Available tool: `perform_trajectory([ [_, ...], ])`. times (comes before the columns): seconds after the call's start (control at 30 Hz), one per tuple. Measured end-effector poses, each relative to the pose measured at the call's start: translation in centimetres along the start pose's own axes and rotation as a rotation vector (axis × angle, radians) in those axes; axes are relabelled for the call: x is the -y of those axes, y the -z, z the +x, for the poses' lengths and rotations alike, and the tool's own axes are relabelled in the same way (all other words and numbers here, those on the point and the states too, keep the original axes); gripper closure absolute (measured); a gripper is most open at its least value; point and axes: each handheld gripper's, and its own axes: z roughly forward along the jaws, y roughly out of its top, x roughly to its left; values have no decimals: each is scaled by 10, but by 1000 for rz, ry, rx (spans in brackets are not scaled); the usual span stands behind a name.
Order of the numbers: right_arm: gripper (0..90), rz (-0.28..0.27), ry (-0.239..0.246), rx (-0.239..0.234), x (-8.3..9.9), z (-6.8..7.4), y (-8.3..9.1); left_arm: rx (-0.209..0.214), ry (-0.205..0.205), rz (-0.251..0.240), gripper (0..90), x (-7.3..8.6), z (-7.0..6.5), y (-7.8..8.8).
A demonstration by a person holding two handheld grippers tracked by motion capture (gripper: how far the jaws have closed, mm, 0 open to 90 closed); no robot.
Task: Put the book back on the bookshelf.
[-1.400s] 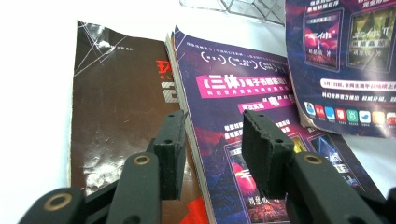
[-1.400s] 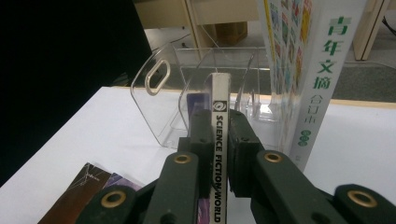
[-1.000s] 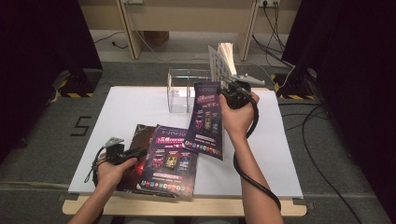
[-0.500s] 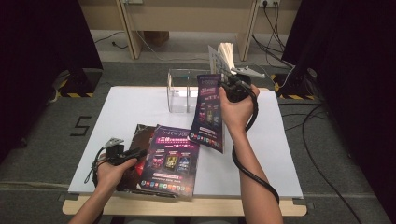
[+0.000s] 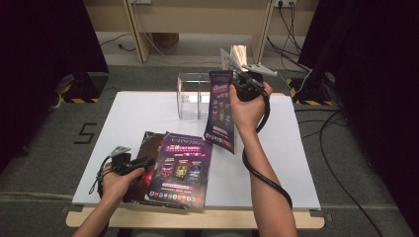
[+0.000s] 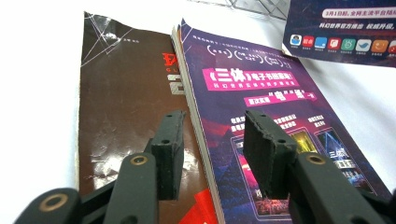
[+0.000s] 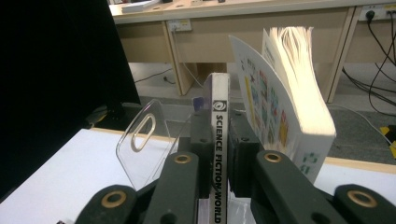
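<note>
Two magazines are in my care: my right tongs [image 5: 236, 83] are clamped on the spine of one magazine [image 5: 220, 111], which hangs raised above the white counter [image 5: 296, 148] just beside the clear acrylic rack [image 5: 192, 96]. My left tongs [image 6: 212, 144] stand apart over the purple magazine [image 5: 181, 168] topping the stack near the counter's front edge, gripping nothing.

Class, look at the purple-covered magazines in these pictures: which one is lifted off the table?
The magazine clamped by its spine in the right gripper hangs in the air. The other purple magazine lies flat on the table, near the open left gripper.
</note>
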Motion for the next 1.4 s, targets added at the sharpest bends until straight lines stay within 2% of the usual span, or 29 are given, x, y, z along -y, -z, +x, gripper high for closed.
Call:
perform_trajectory([
  [0.33, 833, -37, 7, -3, -7, 3, -8, -1, 2, 2, 575, 0, 0, 0],
  [0.43, 833, -37, -6, -4, -8, 4, -10, 0, 2, 1, 575, 1, 0, -1],
  [1.4, 833, -75, -12, 8, -24, 9, -36, 1, 4, 5, 577, 1, 1, -2],
])
